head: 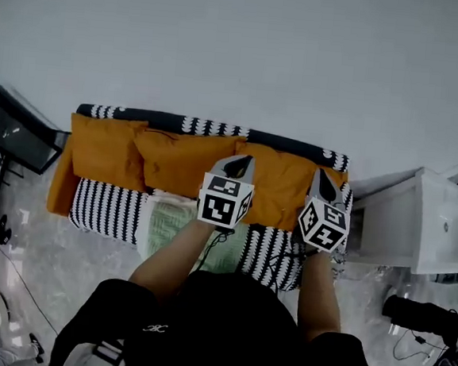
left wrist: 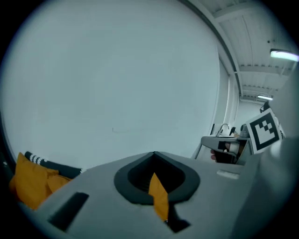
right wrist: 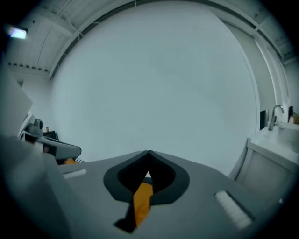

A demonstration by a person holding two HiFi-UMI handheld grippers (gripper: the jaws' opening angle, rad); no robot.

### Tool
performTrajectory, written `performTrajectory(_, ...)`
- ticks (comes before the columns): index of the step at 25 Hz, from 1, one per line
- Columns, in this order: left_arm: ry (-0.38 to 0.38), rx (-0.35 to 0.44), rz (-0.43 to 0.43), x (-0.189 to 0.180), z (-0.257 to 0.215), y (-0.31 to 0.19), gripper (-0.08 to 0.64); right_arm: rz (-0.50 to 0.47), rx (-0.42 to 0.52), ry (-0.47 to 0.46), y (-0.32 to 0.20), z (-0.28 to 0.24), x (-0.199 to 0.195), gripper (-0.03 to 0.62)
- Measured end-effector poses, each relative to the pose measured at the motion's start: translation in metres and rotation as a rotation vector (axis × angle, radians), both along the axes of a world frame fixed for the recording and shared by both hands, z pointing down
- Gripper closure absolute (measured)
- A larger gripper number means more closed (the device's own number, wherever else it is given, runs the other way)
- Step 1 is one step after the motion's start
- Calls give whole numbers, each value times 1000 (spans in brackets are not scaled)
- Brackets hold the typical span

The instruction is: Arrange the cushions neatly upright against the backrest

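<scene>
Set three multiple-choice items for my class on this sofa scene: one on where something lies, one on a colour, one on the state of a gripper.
1. Where does the green blanket lie?
A on the floor
B on the sofa seat
C on a white cabinet

2. What colour are the cushions along the backrest?
A orange
B blue
C white

3. How do the left gripper jaws stand?
A wide apart, empty
B shut on orange cloth
C shut on the green blanket

Answers:
1 B, it lies between the striped seat parts.
2 A, each one is orange.
3 B, a cushion strip shows between the closed jaws.
</scene>
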State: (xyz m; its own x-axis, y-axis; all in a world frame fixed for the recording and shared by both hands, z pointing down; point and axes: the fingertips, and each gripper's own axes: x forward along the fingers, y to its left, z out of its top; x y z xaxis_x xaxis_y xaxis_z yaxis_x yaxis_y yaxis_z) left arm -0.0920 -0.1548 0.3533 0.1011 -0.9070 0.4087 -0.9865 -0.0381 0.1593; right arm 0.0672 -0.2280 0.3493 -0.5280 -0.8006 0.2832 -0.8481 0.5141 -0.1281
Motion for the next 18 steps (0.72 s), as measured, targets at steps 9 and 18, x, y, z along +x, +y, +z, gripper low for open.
performTrajectory(9,-55,239,-27,-1,-113,46,554,-134,162,-121,69,-104,-65,589)
performTrajectory(18,-97,276,-63,-25,-130,56,554,-114,180,-140,71,-117,-72,588)
